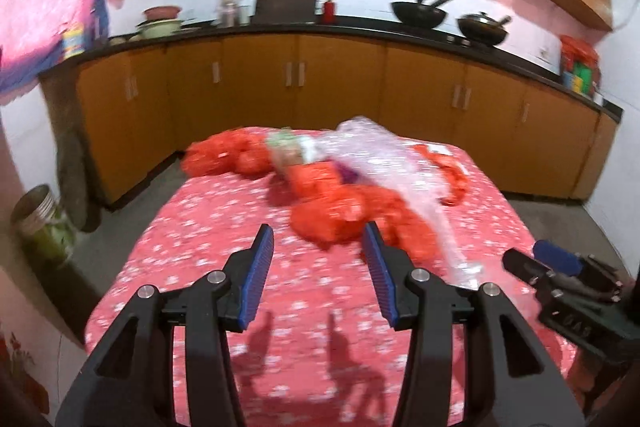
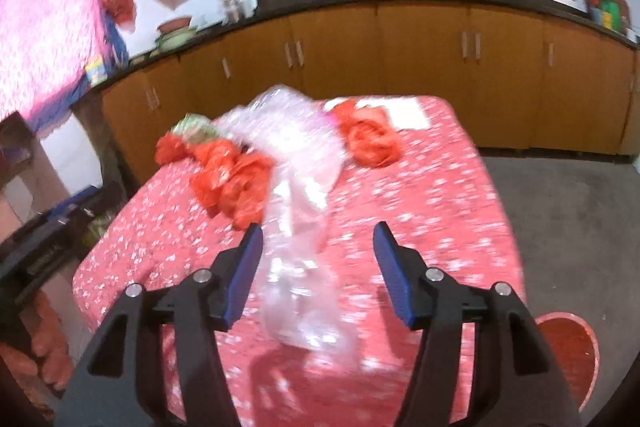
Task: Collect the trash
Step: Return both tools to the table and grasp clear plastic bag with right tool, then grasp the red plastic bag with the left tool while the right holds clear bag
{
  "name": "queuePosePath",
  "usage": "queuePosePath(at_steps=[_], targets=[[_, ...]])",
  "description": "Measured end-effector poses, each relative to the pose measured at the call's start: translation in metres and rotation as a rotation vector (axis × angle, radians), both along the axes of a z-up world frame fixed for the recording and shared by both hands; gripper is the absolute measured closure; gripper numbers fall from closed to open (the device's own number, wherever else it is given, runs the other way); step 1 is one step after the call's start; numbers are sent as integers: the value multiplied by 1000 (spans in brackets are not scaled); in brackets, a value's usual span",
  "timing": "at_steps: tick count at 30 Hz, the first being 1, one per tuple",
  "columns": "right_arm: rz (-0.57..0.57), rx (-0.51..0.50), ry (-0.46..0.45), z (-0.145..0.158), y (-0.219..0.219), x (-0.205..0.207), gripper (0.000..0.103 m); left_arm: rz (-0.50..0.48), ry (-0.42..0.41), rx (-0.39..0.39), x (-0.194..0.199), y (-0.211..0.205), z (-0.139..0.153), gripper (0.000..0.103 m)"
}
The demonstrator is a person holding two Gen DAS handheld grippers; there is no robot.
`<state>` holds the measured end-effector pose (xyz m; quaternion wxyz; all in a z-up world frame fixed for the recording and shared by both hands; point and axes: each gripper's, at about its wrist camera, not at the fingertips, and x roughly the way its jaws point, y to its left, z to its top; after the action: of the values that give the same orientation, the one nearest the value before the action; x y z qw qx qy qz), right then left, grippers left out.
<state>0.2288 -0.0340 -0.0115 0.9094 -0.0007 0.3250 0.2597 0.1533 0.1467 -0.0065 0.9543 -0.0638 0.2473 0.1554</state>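
Observation:
Trash lies on a table with a red flowered cloth (image 1: 224, 227) (image 2: 440, 195). There are crumpled red plastic bags (image 1: 352, 215) (image 2: 236, 179), another red bag (image 2: 370, 137) at the far right, a long clear plastic sheet (image 1: 384, 163) (image 2: 296, 187) and a green-and-white wrapper (image 1: 288, 147) (image 2: 196, 127). My left gripper (image 1: 318, 239) is open and empty, just short of the nearest red bag. My right gripper (image 2: 318, 239) is open, with the near end of the clear plastic lying between its fingers. It also shows in the left wrist view (image 1: 536, 259) at the right.
Orange cabinets under a black counter (image 1: 320, 27) with woks (image 1: 420, 13) run behind the table. A red basket (image 2: 572, 355) stands on the floor at the table's right. A metal jar (image 1: 40, 223) stands on the floor at the left. White paper (image 2: 408, 113) lies at the far corner.

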Motion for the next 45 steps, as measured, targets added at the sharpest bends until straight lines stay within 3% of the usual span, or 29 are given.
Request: queuePosePath(at_steps=[8,10,13,16,29,36,45], targets=[[-9,-125,69,-32,39,17,46,31,-8,-45,-11,28,-10,56],[-18,-149,89,-37,42,18,63,35,-5,-56,-11,32,-13,55],[-31,-159,108,-41,39,24,78,40,-3,-66,-14,39,-16,55],[-52,-143,101,-36,30,27,83,42,3,-74,-12,41,-19,55],[-138,-75,-1,-5,5,41,85,-27,39,4,39,32,-25,42],[-141,-94,-36,-1,7,48,85,-58,122,-20,95,37,-42,41],[-151,-84,-34,-2,5,62,85,-77,212,-56,129,40,-63,43]])
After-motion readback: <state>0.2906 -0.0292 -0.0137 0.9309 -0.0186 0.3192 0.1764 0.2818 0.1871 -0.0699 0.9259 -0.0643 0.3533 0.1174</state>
